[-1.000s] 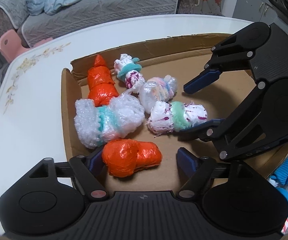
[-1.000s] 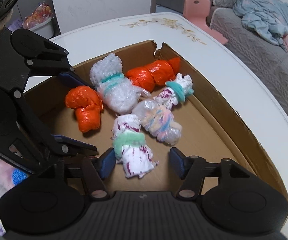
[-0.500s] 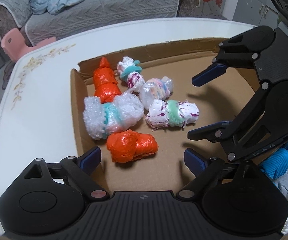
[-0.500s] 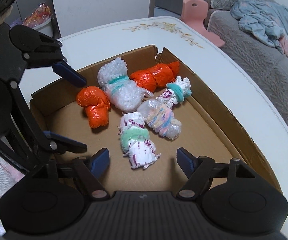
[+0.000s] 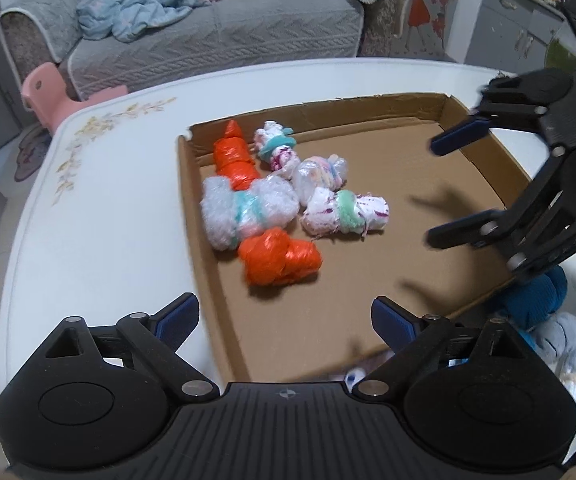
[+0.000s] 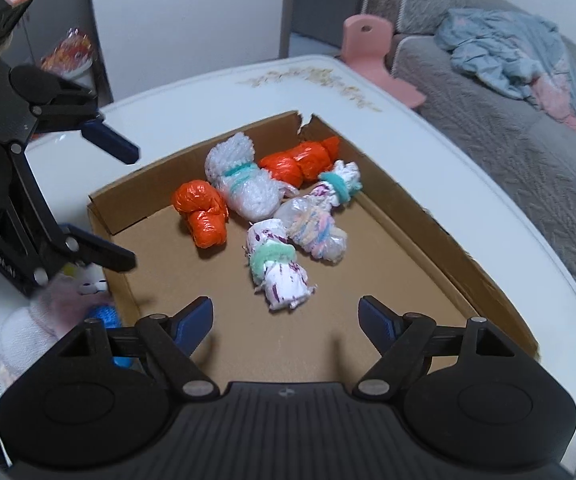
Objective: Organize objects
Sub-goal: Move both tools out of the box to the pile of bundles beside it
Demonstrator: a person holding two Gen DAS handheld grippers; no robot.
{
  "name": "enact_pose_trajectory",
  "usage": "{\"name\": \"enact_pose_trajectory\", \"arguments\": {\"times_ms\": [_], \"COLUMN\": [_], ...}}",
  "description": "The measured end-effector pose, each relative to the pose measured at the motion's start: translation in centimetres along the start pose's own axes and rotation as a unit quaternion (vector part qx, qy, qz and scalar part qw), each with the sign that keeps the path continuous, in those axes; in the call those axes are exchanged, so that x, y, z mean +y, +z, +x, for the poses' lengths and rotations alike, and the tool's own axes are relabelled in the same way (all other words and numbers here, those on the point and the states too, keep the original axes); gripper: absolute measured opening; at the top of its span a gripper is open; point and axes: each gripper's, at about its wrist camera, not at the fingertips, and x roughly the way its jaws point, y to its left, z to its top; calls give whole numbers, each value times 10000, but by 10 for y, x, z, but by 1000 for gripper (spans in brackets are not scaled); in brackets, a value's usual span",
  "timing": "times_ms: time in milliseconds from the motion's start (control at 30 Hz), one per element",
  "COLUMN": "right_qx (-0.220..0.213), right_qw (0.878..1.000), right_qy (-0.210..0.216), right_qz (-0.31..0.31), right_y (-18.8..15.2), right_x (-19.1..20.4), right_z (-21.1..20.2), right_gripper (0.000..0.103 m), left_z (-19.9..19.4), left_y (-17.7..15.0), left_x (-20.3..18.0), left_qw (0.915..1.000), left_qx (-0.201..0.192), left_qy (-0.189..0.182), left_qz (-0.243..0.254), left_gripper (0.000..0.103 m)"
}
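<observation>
A shallow cardboard tray (image 5: 391, 184) (image 6: 407, 280) on the white table holds several wrapped bundles. An orange bundle (image 5: 280, 256) (image 6: 204, 216) lies nearest my left gripper (image 5: 284, 316) (image 6: 120, 200), whose jaws are opening with nothing between them. A white-and-purple bundle with a green band (image 5: 345, 214) (image 6: 276, 268) lies just ahead of my right gripper (image 6: 286, 316) (image 5: 447, 186), jaws also opening and empty. Behind sit a bubble-wrap bundle (image 5: 248, 208), a long orange bundle (image 5: 234, 158), a pastel bundle (image 5: 319, 174) and a teal-banded white bundle (image 5: 276, 146).
Rolled cloth items, blue (image 5: 535, 296) (image 6: 100, 314) and white (image 5: 567, 344), lie on the table outside the tray's near side. The table's rounded edge (image 5: 28, 240) is at the left. A grey sofa (image 5: 216, 44) with clothes and a pink stool (image 5: 44, 84) stand beyond.
Both grippers drew back and upward from the tray while their jaws widened. The orange bundle and the green-banded bundle, earlier between the fingers, now lie free on the cardboard.
</observation>
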Motion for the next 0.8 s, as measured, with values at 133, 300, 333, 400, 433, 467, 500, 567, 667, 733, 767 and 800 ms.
{"name": "enact_pose_trajectory", "arguments": {"times_ms": [133, 300, 333, 400, 433, 467, 500, 567, 667, 733, 767, 800], "right_qx": [-234, -548, -621, -760, -836, -932, -1002, -1200, -1464, -1560, -1609, -1633], "right_qw": [9995, 9971, 9964, 9944, 9934, 9918, 9899, 9846, 9769, 9731, 9712, 9699], "right_qy": [-182, -450, -485, -561, -578, -610, -680, -843, -936, -963, -1006, -1065], "right_qz": [130, 268, 316, 467, 539, 623, 735, 952, 1245, 1396, 1438, 1459], "right_y": [-19, -57, -66, -85, -95, -105, -114, -134, -159, -172, -177, -180], "right_x": [2, 15, 19, 30, 37, 44, 52, 70, 96, 111, 118, 123], "right_z": [-26, -65, -73, -85, -90, -96, -99, -105, -106, -101, -98, -93], "right_gripper": [82, 87, 89, 91, 91, 91, 92, 94, 98, 99, 101, 101], "left_z": [-17, -39, -43, -49, -52, -54, -55, -58, -65, -65, -63, -60], "left_y": [-27, -72, -83, -103, -113, -123, -131, -145, -159, -163, -164, -163], "left_x": [6, 7, 7, 6, 4, 3, 1, -4, -14, -22, -26, -29], "left_qw": [9995, 9976, 9967, 9942, 9926, 9909, 9891, 9845, 9787, 9765, 9761, 9762], "left_qx": [-203, -490, -567, -691, -761, -813, -839, -983, -1262, -1419, -1460, -1473], "left_qy": [-134, -205, -231, -326, -384, -398, -410, -432, -373, -358, -395, -436], "left_qz": [-205, -445, -531, -758, -861, -992, -1136, -1390, -1574, -1579, -1563, -1534], "left_gripper": [98, 99, 100, 101, 101, 101, 101, 101, 102, 102, 102, 102]}}
